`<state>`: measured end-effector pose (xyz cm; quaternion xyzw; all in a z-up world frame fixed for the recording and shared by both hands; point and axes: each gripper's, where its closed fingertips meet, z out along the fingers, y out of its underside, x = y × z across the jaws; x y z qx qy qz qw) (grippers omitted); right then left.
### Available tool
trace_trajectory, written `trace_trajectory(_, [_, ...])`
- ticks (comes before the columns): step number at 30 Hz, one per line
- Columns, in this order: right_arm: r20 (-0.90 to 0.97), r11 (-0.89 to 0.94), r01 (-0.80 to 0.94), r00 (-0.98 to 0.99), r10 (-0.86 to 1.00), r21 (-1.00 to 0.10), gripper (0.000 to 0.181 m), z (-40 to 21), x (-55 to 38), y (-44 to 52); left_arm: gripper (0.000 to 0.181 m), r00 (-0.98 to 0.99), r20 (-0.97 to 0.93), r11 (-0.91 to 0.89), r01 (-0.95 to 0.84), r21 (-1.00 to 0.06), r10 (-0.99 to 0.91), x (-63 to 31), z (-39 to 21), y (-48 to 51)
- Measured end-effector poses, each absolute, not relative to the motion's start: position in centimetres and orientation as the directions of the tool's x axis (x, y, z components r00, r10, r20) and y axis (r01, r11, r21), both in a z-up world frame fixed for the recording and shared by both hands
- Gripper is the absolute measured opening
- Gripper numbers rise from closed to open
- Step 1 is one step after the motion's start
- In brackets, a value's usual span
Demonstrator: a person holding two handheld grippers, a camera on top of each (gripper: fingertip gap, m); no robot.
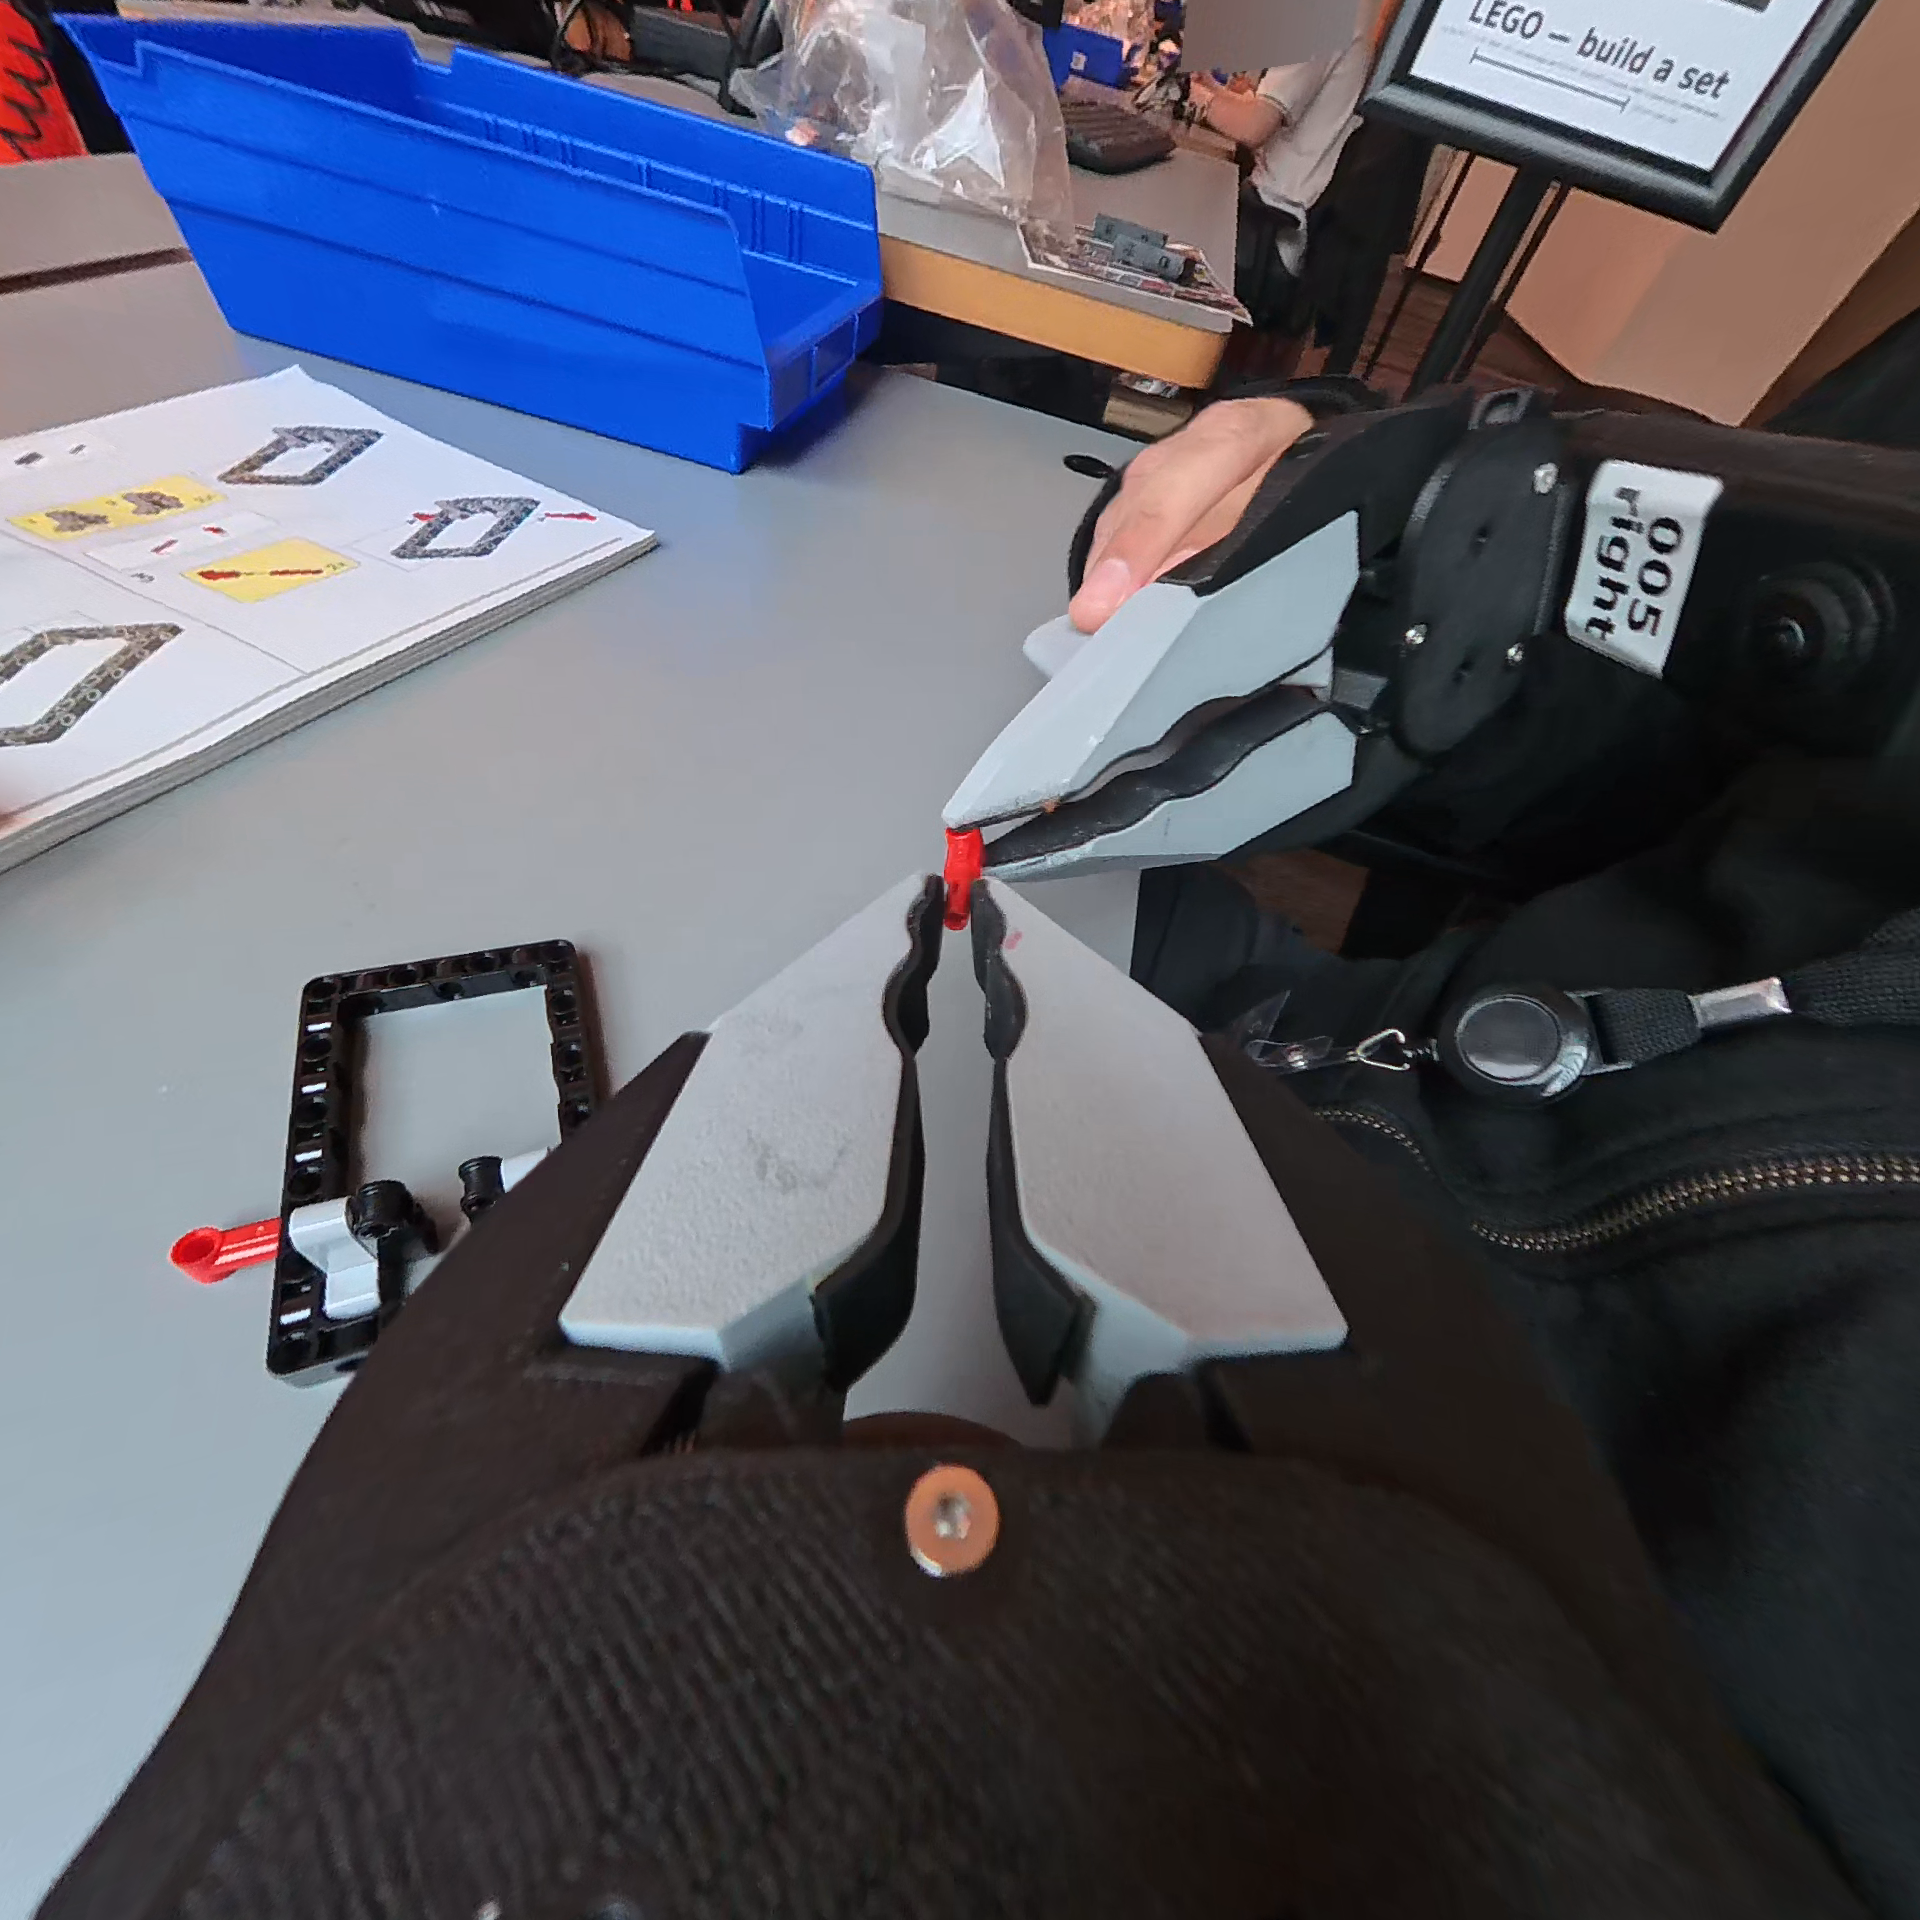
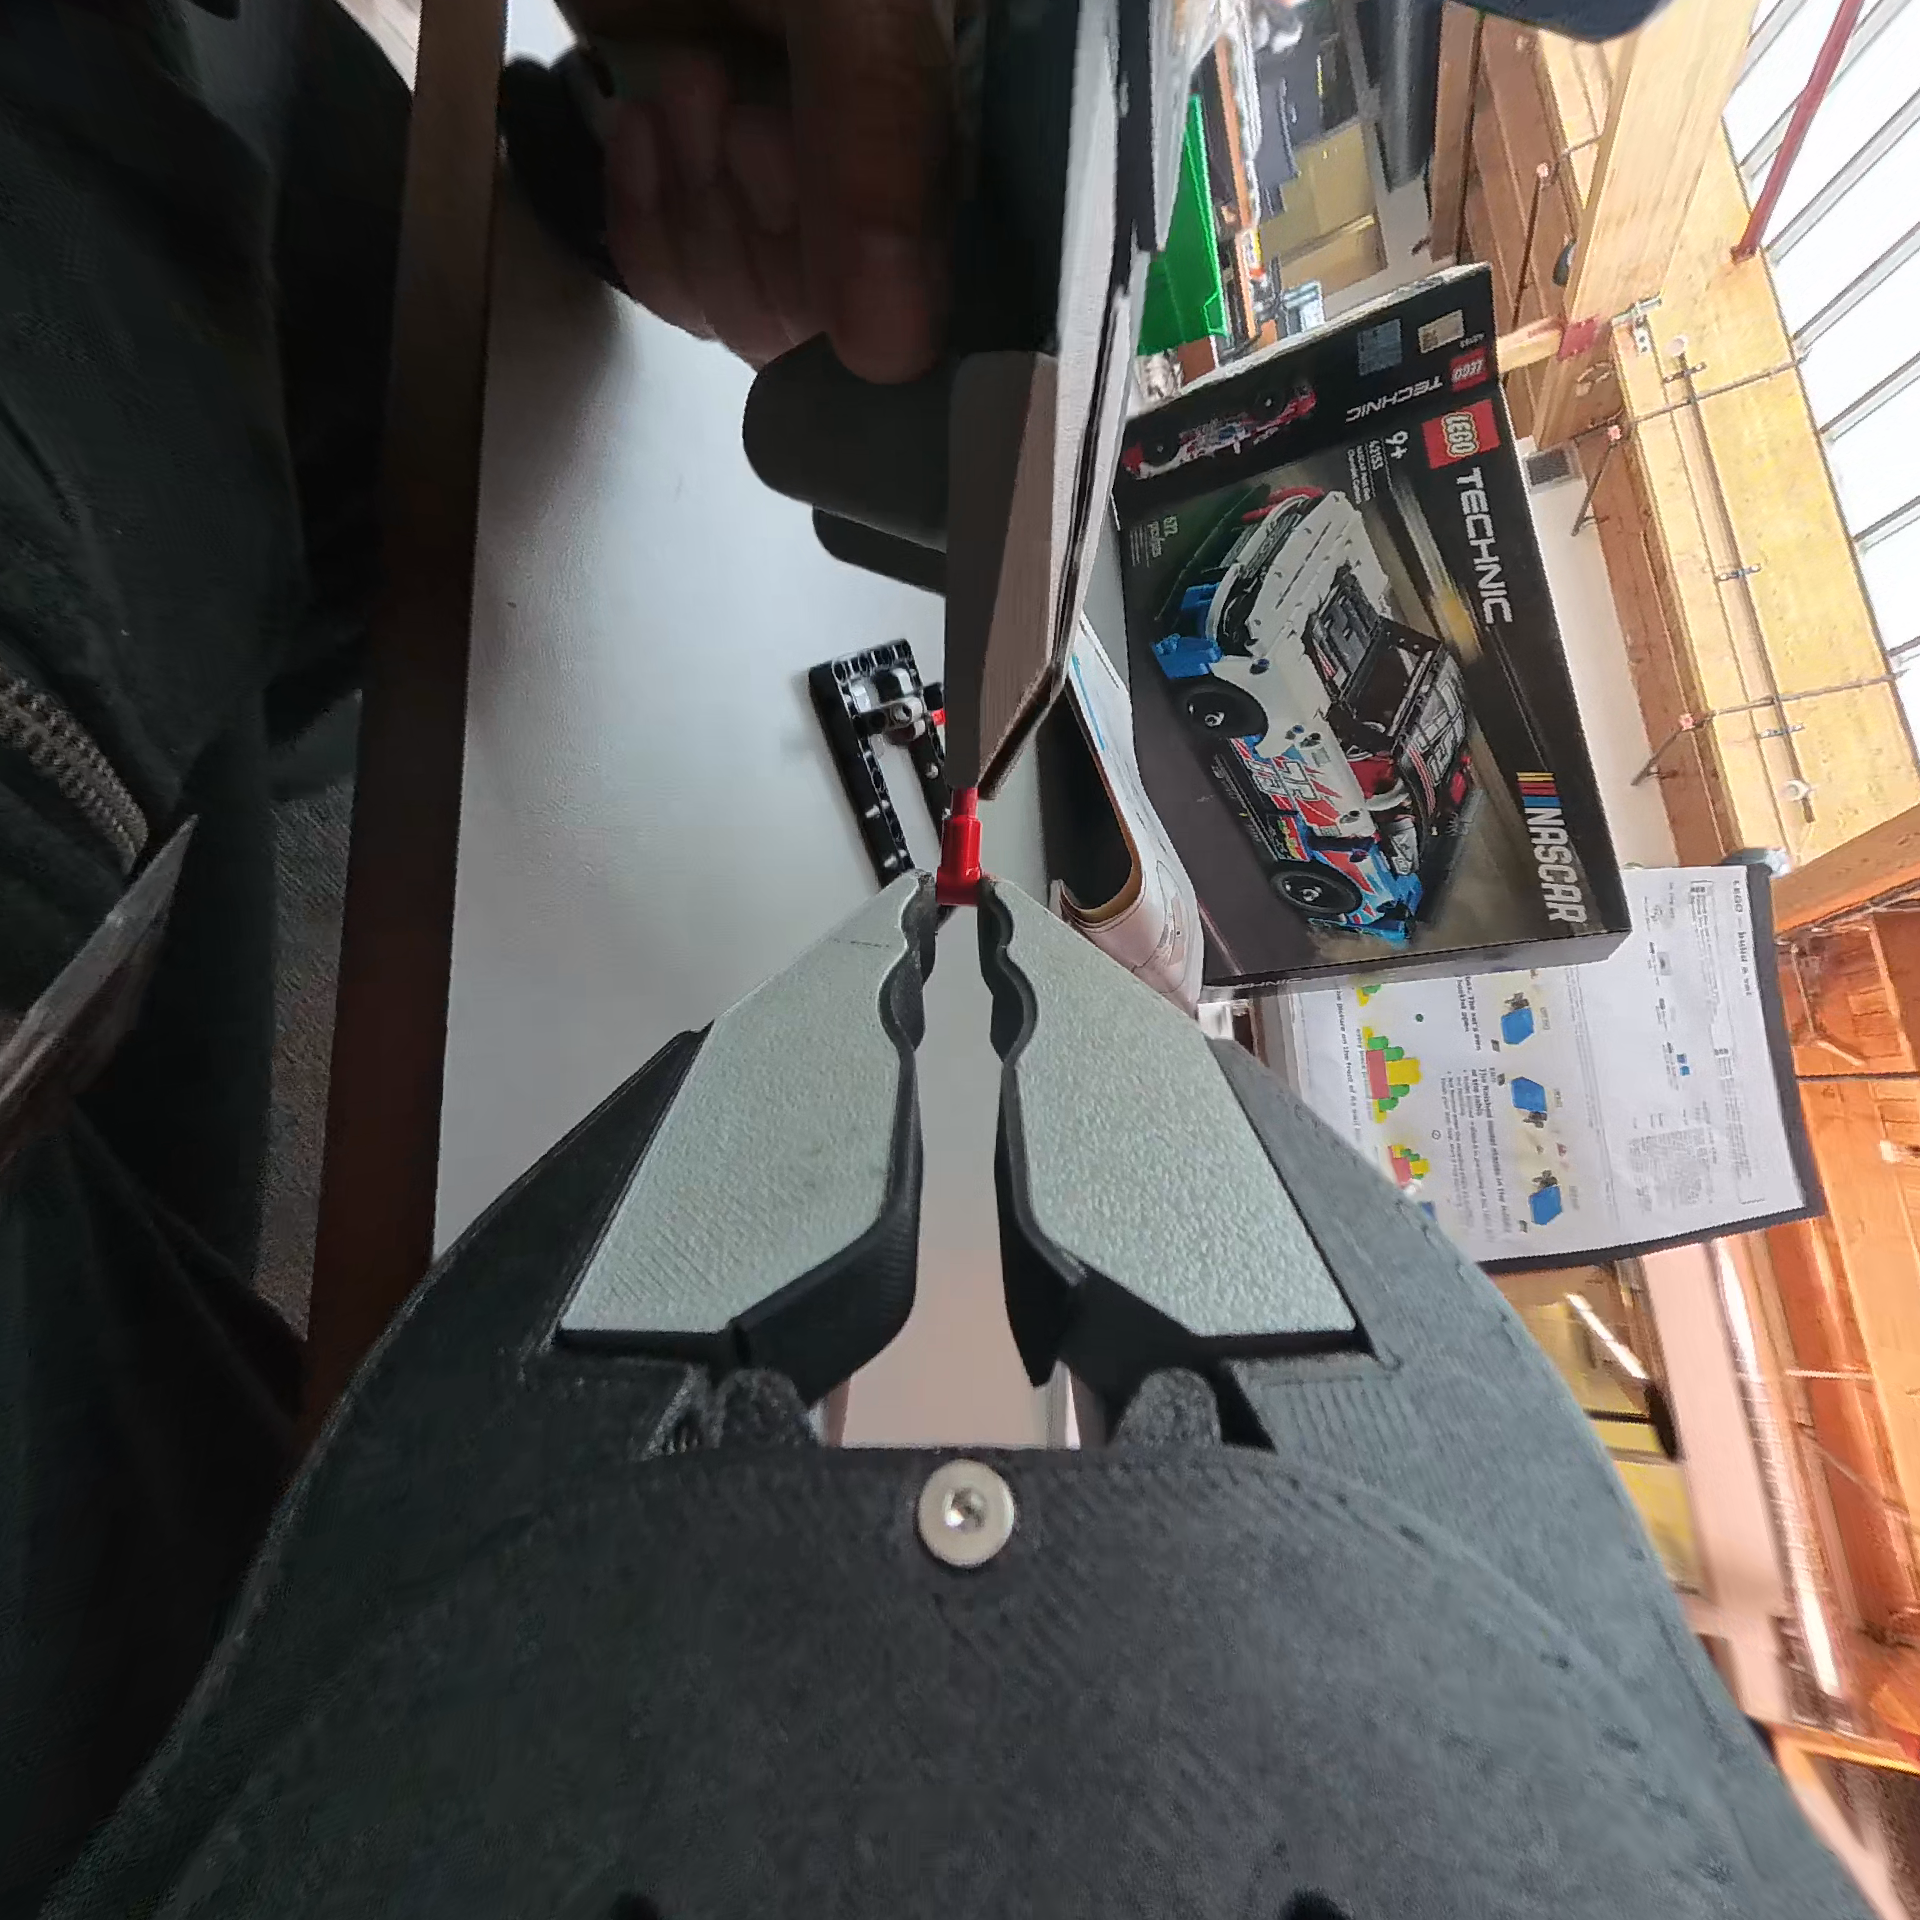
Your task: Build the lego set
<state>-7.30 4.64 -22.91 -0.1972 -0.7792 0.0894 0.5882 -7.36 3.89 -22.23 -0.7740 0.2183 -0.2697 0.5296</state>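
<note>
Writing: we see print on the framed sign (image 1: 1600, 62), set box (image 2: 1382, 665) and right gripper's tag (image 1: 1636, 561) | red pin (image 1: 960, 878): above the grey table (image 1: 727, 727), long axis spanning both tips | left gripper (image 1: 957, 902) and right gripper (image 2: 957, 896) each pinch one end | black frame (image 1: 436, 1143) flat, well left.

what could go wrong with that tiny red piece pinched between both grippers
1. Both the left gripper and right gripper hold the red piece only by their fingertips, so it could pop out.
2. It hangs near the table edge, so a drop might land off the table, away from the black frame.
</note>
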Motion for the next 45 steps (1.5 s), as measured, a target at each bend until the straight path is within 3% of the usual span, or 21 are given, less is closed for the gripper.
trace_trajectory(8, [0.531,0.603,0.132,-0.353,0.77,-0.787,0.017,-22.3,-6.2,3.8,0.003,0.705,0.146,-0.284,-0.083,-0.955,-0.695,-6.6,-21.6,3.0])
trace_trajectory(13, [0.247,0.358,0.14,-0.498,0.831,-0.923,0.017,-21.8,-5.7,2.4,0.003,0.653,0.041,-0.185,-0.153,-0.971,-0.756,-5.6,-21.2,2.0])
trace_trajectory(15, [0.189,0.308,0.139,-0.54,0.82,-0.941,0.008,-21.6,-5.4,1.8,0.003,0.634,0.005,-0.142,-0.164,-0.976,-0.773,-5.2,-20.9,1.6])
trace_trajectory(28, [0.157,0.285,0.134,-0.585,0.796,-0.949,0.005,-21.5,-5.1,0.6,0.003,0.624,-0.026,-0.102,-0.167,-0.981,-0.781,-4.9,-20.6,0.7])
trace_trajectory(36, [0.148,0.284,0.166,-0.557,0.817,-0.944,0.005,-22.2,-5.5,1.3,0.004,0.655,0.017,-0.181,-0.184,-0.966,-0.755,-5.4,-21.6,1.3])
trace_trajectory(41, [0.193,0.318,0.197,-0.476,0.858,-0.927,0.004,-23.0,-6.1,3.4,0.021,0.737,0.007,-0.244,-0.215,-0.945,-0.675,-8.9,-22.6,1.6])
trace_trajectory(45, [0.187,0.304,0.206,-0.445,0.876,-0.93,0.005,-22.9,-6.3,4.4,0.021,0.817,0.004,-0.322,-0.223,-0.92,-0.576,-13.5,-23.6,1.9])
